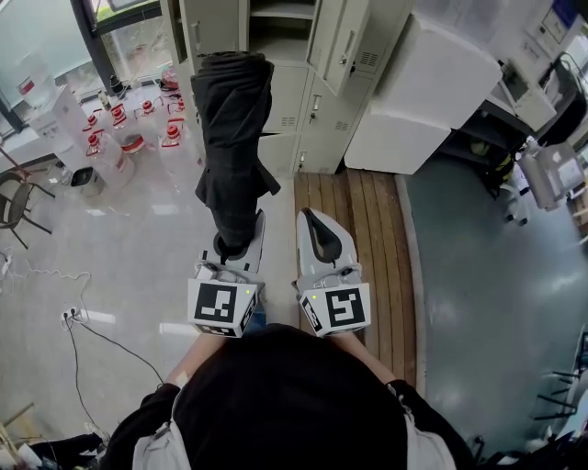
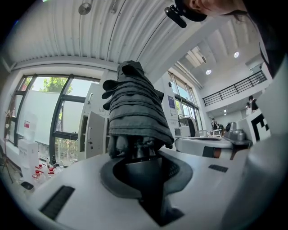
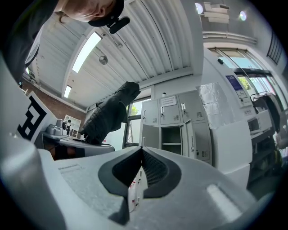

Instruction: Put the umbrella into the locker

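Black folded umbrella (image 1: 234,138), fabric bunched in loose pleats, not in the locker: held in the air in front of it. Sticks out ahead of the left gripper (image 1: 234,250) toward the locker bank. Clamped at its near end; in the left gripper view, jaws closed on the dark stem just below the canopy (image 2: 137,108), pads pressing both sides. Shows in the right gripper view too, upper left (image 3: 110,112).

Right gripper (image 1: 317,237) just beside the left, roughly parallel, apart from the umbrella. Jaw tips pressed together, nothing between them (image 3: 141,168).

Locker (image 1: 276,18) straight ahead: pale metal bank, one compartment open, door swung aside, shelf visible inside (image 3: 173,134). Other doors shut as far as visible.

Around: cluster of red-capped water jugs (image 1: 119,138) on the glossy floor left of the locker, by the windows. Wooden floor strip (image 1: 358,239) under the right gripper. Big white cabinet (image 1: 413,92) right of the locker. Dark chair (image 1: 14,202) at far left, cable and power strip (image 1: 73,317) on the floor below it.
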The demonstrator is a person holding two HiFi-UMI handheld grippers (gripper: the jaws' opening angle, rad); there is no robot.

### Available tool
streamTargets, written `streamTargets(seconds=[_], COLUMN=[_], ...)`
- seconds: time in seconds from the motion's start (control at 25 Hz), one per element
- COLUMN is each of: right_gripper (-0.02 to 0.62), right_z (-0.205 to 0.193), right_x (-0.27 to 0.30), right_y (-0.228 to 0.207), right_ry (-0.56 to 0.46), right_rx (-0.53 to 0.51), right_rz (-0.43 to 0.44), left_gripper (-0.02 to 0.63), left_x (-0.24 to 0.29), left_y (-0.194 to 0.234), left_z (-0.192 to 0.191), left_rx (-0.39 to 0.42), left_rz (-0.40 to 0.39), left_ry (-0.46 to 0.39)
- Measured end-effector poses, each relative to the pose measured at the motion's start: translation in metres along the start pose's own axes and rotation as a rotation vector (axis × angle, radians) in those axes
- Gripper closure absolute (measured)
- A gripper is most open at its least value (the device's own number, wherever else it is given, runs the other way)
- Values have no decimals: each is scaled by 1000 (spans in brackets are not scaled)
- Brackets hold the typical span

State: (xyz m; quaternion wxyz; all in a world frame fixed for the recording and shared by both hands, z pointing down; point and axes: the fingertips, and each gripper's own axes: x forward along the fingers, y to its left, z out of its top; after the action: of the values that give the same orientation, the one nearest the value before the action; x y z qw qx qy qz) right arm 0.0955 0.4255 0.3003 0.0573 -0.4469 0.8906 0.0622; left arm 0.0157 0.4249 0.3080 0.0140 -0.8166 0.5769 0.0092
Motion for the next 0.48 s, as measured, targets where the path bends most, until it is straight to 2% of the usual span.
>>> streamTargets(seconds=[0.24,0.48], right_gripper=[594,594], right_z=[-10,-28], right_x=[81,135], right_y=[-24,-47], right_ry=[6,18], right_rx=[3,-2], right_rz=[-25,-77], left_gripper=[535,535], left_x=[67,120], left_y=[54,94], left_z=[5,-2], left_rx=[-1,-13], left_rz=[-28,-69], left_ry=[-2,-2])
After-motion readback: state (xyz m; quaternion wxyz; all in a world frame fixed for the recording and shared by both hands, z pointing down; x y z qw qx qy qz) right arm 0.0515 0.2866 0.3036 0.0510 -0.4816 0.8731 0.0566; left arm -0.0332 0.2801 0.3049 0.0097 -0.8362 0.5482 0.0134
